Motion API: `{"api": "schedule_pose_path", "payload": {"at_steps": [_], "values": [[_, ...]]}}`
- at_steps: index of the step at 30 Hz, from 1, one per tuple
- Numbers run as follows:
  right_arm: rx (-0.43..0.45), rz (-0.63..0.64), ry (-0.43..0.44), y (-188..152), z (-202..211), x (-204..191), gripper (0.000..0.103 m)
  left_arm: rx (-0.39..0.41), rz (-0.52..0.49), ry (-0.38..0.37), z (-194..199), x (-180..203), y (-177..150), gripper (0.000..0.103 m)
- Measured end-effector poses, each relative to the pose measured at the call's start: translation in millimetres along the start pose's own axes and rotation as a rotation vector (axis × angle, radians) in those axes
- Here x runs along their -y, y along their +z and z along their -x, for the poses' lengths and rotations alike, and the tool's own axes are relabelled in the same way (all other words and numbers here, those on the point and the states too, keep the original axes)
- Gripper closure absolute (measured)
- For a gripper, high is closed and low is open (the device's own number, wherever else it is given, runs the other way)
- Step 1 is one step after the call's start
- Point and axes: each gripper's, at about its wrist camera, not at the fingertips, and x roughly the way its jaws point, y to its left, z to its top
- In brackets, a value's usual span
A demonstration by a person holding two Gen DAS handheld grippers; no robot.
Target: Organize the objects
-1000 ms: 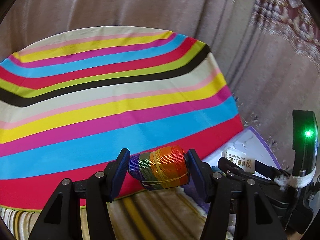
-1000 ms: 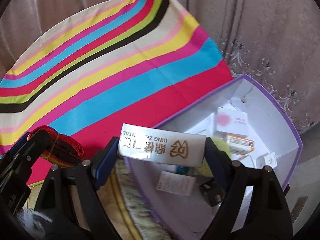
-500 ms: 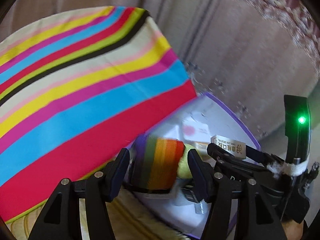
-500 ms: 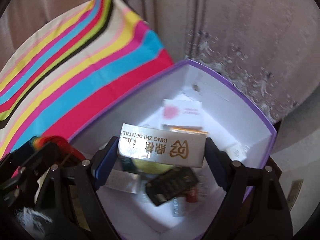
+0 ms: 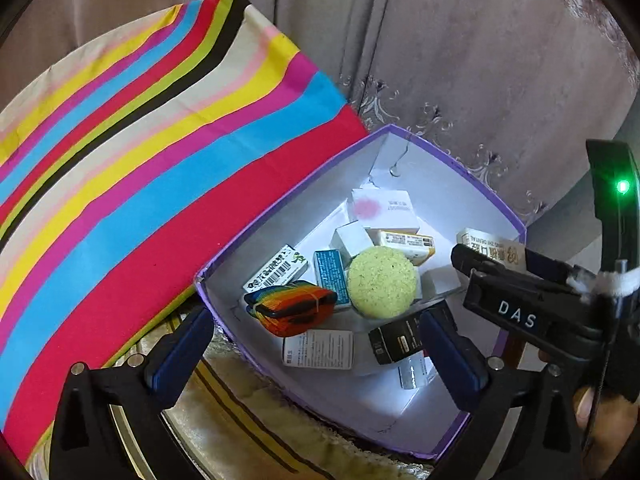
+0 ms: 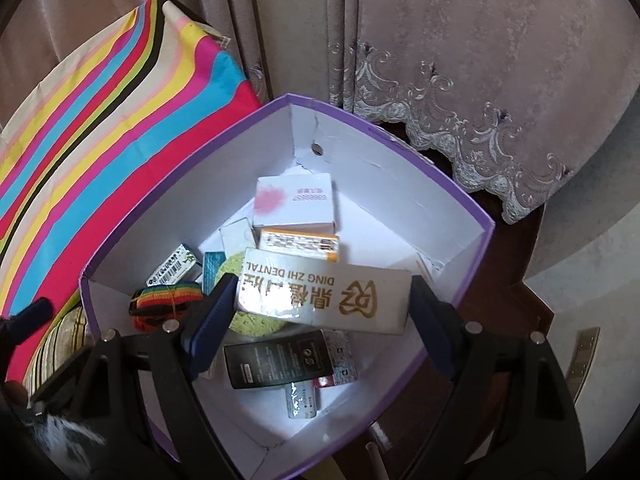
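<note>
Rainbow strap roll (image 5: 291, 307), a second ago pinched, now lies loose in purple box (image 5: 496, 200) beyond left gripper (image 5: 316, 344), jaws opening with nothing between; farther right, right gripper (image 6: 320, 300) pinches dental carton (image 6: 324, 294) above box, drop pending.

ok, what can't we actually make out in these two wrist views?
- Left wrist: black box partly behind the left gripper finger; its label is too small to read.
- Right wrist: green sponge mostly covered by the dental box that the right gripper holds.
- Right wrist: purple box near corner cut off by the frame edge.
- Both: what the purple box stands on is hidden.
</note>
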Motion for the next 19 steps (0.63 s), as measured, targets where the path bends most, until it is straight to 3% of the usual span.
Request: {"api": "schedule_pose_path", "payload": {"at_steps": [8,13,19], "values": [[-0.009,-0.015,0.002,-3.6,0.9,11.3,0.017,-0.022,0.036,-0.096,-5.3,0.8,-1.1,0.0],[-0.012,-0.02,0.0,-5.7,0.8,14.6,0.017,0.012,0.029,-0.046,-4.7,7.7,-3.4,0.0],[-0.014,-0.022,-0.002,-7.2,0.0,16.1,0.017,0.017,-0.004,-0.044,-5.9,13.9,-4.3,0.0]]}}
